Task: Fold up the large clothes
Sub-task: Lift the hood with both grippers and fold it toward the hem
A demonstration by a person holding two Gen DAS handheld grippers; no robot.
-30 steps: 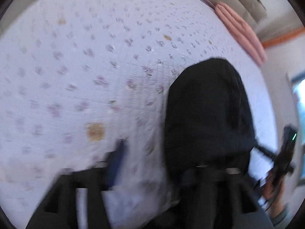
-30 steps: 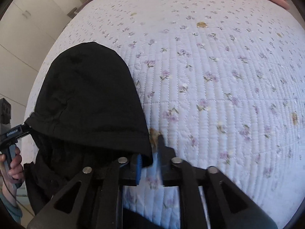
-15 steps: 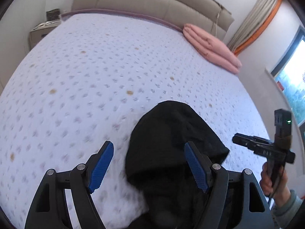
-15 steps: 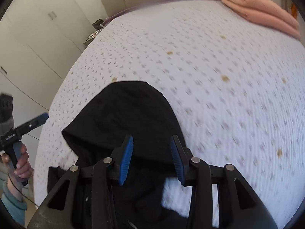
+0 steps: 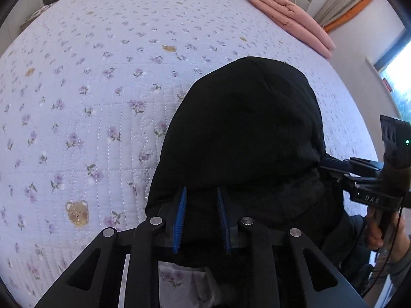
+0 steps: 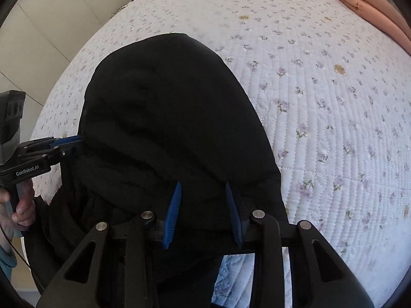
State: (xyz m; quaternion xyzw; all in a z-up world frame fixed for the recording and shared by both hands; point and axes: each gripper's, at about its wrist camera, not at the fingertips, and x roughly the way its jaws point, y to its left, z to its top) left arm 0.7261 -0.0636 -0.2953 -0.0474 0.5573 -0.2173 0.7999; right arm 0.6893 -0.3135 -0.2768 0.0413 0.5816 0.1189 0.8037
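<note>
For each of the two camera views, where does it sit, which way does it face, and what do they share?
Left wrist: rides the left gripper, looks steeply down its closing fingers at the black hooded garment; right gripper and its hand show at right.
Right wrist: rides the right gripper, angled down likewise; left gripper shows at left.
Shared: garment, floral bedspread, pink folded blanket.

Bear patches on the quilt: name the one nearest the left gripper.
The bear face low on the quilt, just left of the left gripper, whose fingers are closing on the black garment; the other patches lie far up.
</note>
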